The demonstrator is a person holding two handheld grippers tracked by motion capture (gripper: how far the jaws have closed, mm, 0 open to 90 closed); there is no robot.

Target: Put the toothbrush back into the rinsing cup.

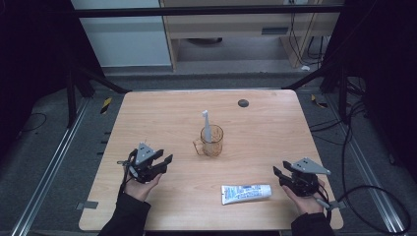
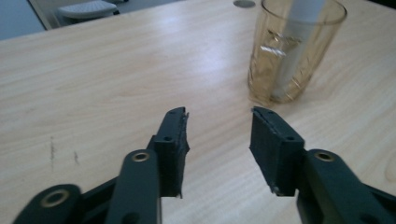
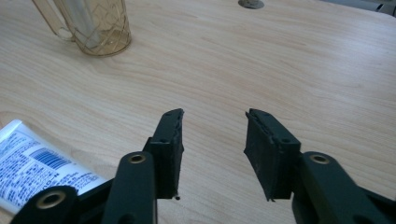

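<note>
Reaching: left gripper (image 1: 153,164) empty, jaws half apart; should widen before taking the amber cup (image 1: 212,140).
Cup: mid-surface, upright, toothbrush (image 1: 206,125) standing inside; grip it low.
Toothpaste tube (image 1: 246,193): flat, near edge.
Right gripper (image 1: 284,176): empty, half apart, beside tube.
Obstacles: surface (image 1: 275,132) bare between.

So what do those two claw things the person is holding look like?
Both the left gripper and the right gripper are black, each with two flat, ribbed jaws and a grey three-cornered plate on top. A black cable trails from each, and the person wears dark sleeves.
</note>
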